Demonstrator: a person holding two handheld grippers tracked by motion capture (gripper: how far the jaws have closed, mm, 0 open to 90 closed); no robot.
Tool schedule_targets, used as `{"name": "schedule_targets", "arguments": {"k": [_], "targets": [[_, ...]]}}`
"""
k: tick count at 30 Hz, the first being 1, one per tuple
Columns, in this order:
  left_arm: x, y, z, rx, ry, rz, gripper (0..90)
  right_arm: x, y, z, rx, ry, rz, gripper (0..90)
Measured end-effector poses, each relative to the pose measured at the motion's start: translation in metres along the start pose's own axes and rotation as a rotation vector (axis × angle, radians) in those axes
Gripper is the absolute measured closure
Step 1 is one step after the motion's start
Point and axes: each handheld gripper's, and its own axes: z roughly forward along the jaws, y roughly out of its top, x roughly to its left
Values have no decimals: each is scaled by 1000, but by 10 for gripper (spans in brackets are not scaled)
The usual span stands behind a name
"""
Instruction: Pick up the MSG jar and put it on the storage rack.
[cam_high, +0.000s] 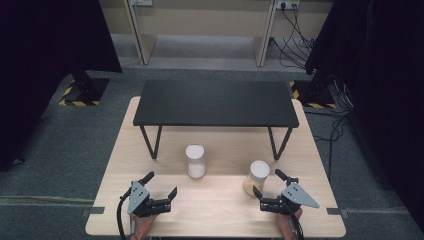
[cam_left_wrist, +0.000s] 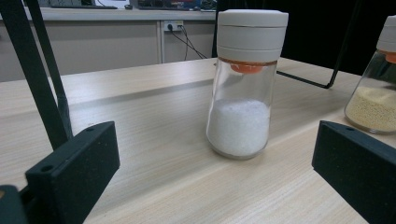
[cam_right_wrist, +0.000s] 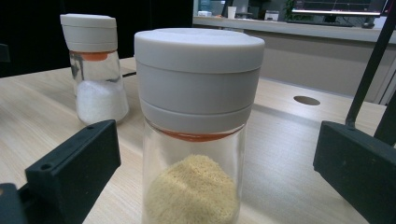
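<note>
Right gripper: the black two-jaw gripper in the person's right hand sits low at the near right of the desk, jaws spread wide and gripping nothing.
Right gripper's target: a clear glass shaker jar of yellow-tan granules with a pale grey screw cap stands upright straight ahead of it. In the right gripper view this jar rises between the two jaws, with a gap showing on each side, so the pads do not press on it.
Left gripper: the matching black gripper in the left hand rests at the near left of the desk, jaws likewise fully apart and empty.
Left gripper's target: a clear glass shaker jar of white crystals with the same pale grey cap stands upright, ahead of this gripper and somewhat to its right, clearly farther off than the tan jar is from the other hand. In the left gripper view it stands beyond the jaw tips, not between them.
Key relation: both jars have their long axis vertical, and the jaws open level, across the glass bodies. The right hand is the nearer one; I judge it needs only to close, while the left must first travel forward.
Desk: a light wooden desk carries both jars, which stand near each other but apart.
Beyond: a low black metal shelf on thin legs spans the far half of the desk.
</note>
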Motion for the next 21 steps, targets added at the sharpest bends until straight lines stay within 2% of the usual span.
{"name": "schedule_targets", "arguments": {"k": [21], "targets": [[2,0,1,-4,-2,-10,1,-2,-2,-1,-11,5,4,4]]}}
